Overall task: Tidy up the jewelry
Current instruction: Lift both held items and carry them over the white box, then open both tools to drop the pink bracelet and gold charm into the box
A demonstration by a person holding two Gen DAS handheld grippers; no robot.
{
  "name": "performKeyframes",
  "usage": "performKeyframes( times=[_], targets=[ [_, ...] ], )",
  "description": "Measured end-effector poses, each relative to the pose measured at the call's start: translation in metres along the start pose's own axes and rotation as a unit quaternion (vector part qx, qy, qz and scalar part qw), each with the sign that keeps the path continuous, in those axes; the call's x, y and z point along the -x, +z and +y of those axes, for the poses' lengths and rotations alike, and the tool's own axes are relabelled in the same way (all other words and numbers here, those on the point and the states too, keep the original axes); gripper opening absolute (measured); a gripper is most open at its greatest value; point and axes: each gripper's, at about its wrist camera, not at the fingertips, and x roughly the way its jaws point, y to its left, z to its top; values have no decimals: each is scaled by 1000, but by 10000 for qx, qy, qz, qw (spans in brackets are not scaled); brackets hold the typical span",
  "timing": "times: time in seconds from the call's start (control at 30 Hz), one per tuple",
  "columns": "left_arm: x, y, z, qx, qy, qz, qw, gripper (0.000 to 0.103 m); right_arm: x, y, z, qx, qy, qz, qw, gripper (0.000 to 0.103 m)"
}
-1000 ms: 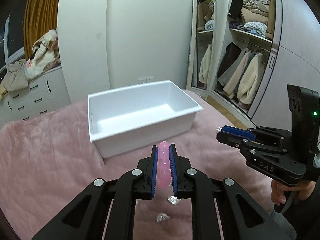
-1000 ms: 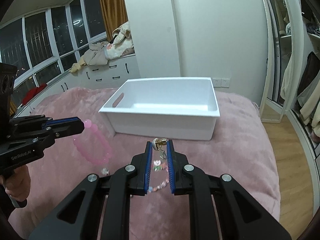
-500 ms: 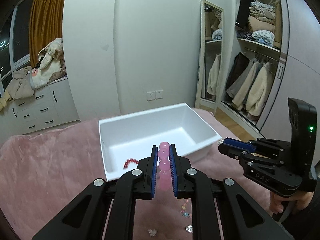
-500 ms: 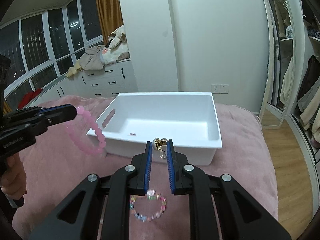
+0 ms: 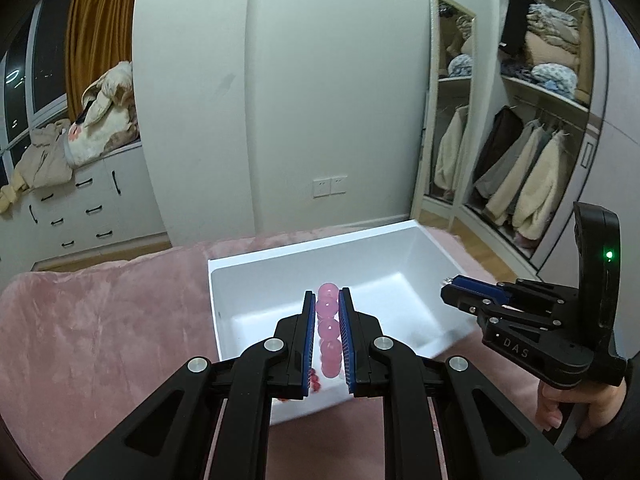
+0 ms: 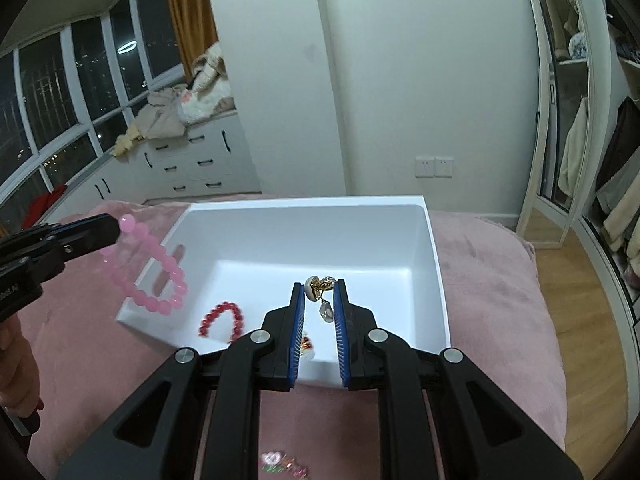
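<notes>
My left gripper [image 5: 327,300] is shut on a pink bead bracelet [image 5: 329,334]. Seen from the right wrist view, that bracelet [image 6: 154,272] dangles from the left gripper [image 6: 116,226] over the left rim of the white box [image 6: 434,264]. My right gripper [image 6: 319,286] is shut on a gold earring with a pearl drop [image 6: 322,296], held above the box's inside. In the left wrist view the right gripper [image 5: 448,282] hovers at the box's right rim [image 5: 444,248]. A red bead bracelet [image 6: 222,318] and a small gold-and-white piece [image 6: 307,348] lie on the box floor.
The box sits on a pink plush bedspread [image 6: 500,280]. A pastel bead bracelet [image 6: 282,462] lies on the spread below my right gripper. Behind stand a white wall, drawers [image 6: 192,160], a mirror [image 6: 560,120] and an open wardrobe [image 5: 532,152].
Both grippers have moved forward from short of the box to over it, each keeping its piece. The box now fills the view and the red bracelet inside has come into sight.
</notes>
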Motion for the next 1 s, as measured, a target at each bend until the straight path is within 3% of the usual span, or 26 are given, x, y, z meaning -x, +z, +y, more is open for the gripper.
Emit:
performKeyframes(
  times=[0.4, 0.6, 0.67, 0.8, 0.87, 0.9, 0.93, 1.0],
  targets=[
    [-76, -15, 29, 308, 290, 884, 9952, 17, -60, -3, 15, 114, 2, 848, 9963, 15],
    [-96, -26, 37, 584, 219, 1208, 9907, 17, -66, -5, 11, 85, 14, 966, 9953, 17],
    [-92, -26, 37, 615, 226, 1152, 9912, 23, -64, -5, 9, 23, -3, 951, 9955, 19],
    [-79, -24, 32, 550, 218, 1033, 9929, 35, -54, -4, 11, -44, 83, 803, 9967, 46],
    [-69, -23, 31, 530, 196, 928, 9941, 50, -44, -4, 13, -53, 123, 634, 9979, 67],
    [-64, -23, 30, 527, 198, 862, 9947, 56, -35, -4, 14, -62, 110, 470, 9988, 84],
    [-58, -24, 29, 527, 238, 801, 9951, 68, -29, -4, 15, -61, 57, 362, 9993, 100],
    [-48, -24, 27, 523, 296, 654, 9960, 73, -15, -6, 16, -34, 34, 194, 9998, 98]
  ],
)
